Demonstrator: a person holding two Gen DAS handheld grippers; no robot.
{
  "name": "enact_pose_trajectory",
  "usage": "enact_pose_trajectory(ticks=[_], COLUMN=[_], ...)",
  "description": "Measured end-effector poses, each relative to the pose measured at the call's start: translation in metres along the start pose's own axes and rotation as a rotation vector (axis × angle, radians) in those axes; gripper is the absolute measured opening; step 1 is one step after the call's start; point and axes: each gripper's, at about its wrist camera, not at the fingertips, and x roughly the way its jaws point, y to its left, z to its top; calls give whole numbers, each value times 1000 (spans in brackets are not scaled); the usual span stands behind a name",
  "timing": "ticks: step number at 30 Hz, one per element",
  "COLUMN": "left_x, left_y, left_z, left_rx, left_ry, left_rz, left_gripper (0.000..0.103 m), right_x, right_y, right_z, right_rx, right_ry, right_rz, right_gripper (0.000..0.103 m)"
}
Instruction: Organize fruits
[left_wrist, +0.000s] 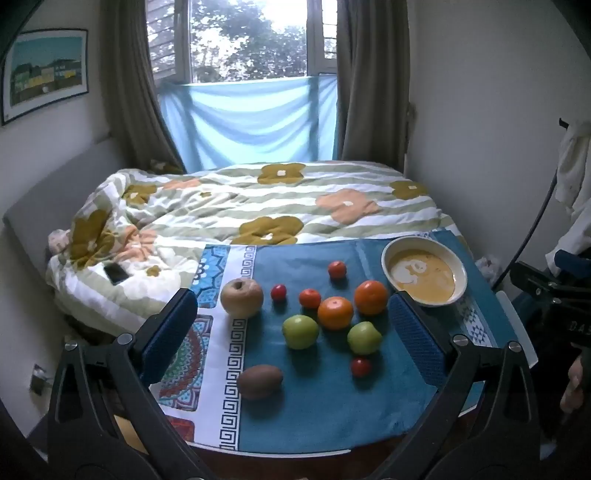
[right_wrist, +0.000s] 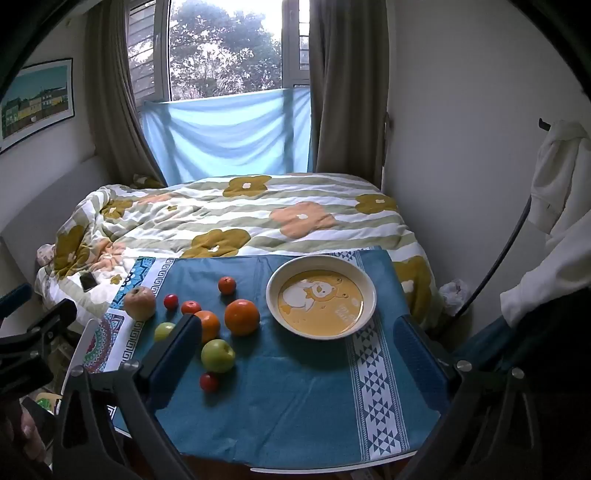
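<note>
Ahead of you the bed (left_wrist: 258, 206) fills the back of the room under a flowered, striped quilt, with a dark phone (left_wrist: 116, 274) lying on its left side. In front of it the table carries a blue cloth (right_wrist: 295, 406) with patterned borders, and all the fruit sits on that cloth. Your left gripper (left_wrist: 291, 325) hangs above the near edge with its blue-padded fingers spread wide, nothing between them; your right gripper (right_wrist: 306, 354) is likewise spread wide and bare, framing the plate (right_wrist: 364, 284), a white-rimmed dish with a yellow cartoon-bear centre at the far right of the cloth, with no fruit in it. Left of the plate the fruit lies scattered: a brownish apple (left_wrist: 242, 297) farthest left on the white border strip, and two oranges (left_wrist: 371, 296), the second one (left_wrist: 335, 312) just beside the first. Two green apples (left_wrist: 300, 331) sit near the oranges, the other one (left_wrist: 364, 337) to the right, below them. A brown kiwi (left_wrist: 259, 381) lies alone nearest you. Small red fruits dot the rest: one (left_wrist: 337, 269) at the far side, one (left_wrist: 310, 298) touching the second orange's left, a tiny one (left_wrist: 278, 292) beside the brownish apple, and another (left_wrist: 361, 366) just below the right green apple.
</note>
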Motion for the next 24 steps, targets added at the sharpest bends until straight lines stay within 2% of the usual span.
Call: enact_pose_trajectory(ticks=[8,12,24], left_x=[6,-2,-3], left_y=[-9,1,2], left_z=[5,0,-1], left_rx=[-9,-18,-17], left_ry=[-18,-37,-44], left_rz=[11,-1,-2], left_gripper=[103,103,103], right_x=[-1,-5,-4], right_y=[2,1,-1], right_z=[-1,-6,-4], right_rx=[-11,5,5], right_ry=[0,-19,-15], right_rz=[9,4,11], right_gripper=[103,103,103])
